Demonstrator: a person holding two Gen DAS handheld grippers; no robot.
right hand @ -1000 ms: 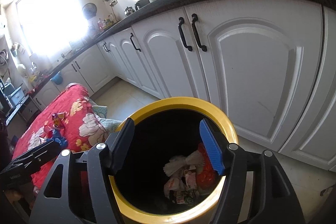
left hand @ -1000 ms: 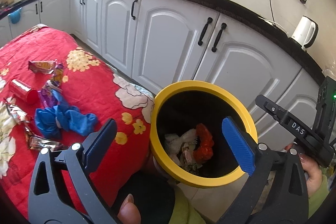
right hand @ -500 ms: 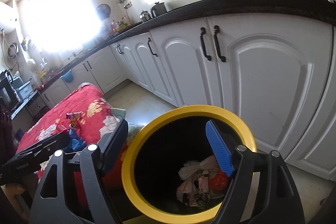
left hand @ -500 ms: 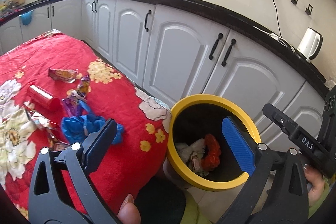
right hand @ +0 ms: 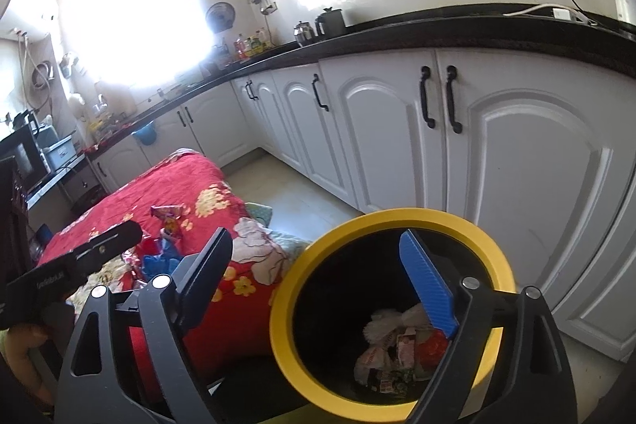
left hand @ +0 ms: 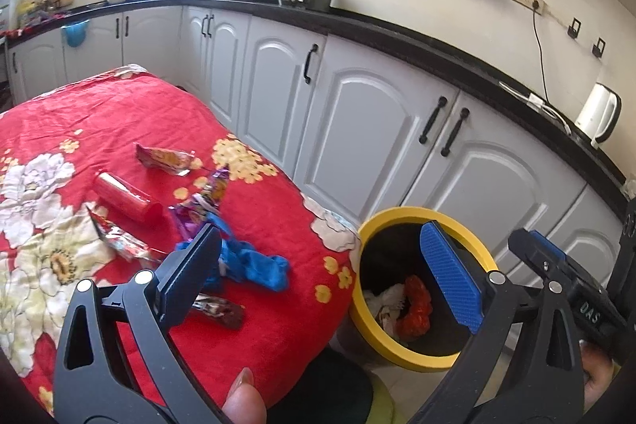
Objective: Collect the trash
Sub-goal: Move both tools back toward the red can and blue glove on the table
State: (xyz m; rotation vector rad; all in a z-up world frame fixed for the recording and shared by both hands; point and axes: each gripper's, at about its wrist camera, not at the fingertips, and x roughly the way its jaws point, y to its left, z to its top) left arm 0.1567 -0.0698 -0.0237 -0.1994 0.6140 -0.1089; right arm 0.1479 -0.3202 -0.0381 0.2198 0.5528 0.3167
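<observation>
The left gripper (left hand: 322, 277) has its fingers wide apart with nothing between them. Past its left finger (left hand: 190, 277) lies a crumpled blue cloth-like rag (left hand: 254, 265) on the table with the red floral cover (left hand: 119, 114); the finger hides part of the rag. Beyond that finger, farther off, lie a red cylindrical cup on its side (left hand: 127, 199), a purple foil wrapper (left hand: 204, 203), an orange-red snack wrapper (left hand: 165, 158) and a silver foil wrapper (left hand: 119, 245). A dark shiny wrapper (left hand: 222, 309) lies just beside the left finger, toward the gap.

Behind the blue-padded right finger (left hand: 451, 275) stands the round black bin with a yellow rim (left hand: 387, 336), just off the table's edge, holding white paper and a red crumpled piece.

The right gripper (right hand: 318, 285) also has its fingers spread apart and empty. Its right finger (right hand: 427, 289) hangs over the bin's mouth (right hand: 286, 289), where crumpled white paper and printed wrappers (right hand: 391, 348) lie at the bottom. Its left finger (right hand: 204, 277) is in line with the table edge, beside the bin.

White cabinet doors with black handles (right hand: 497, 165) run behind both grippers.
</observation>
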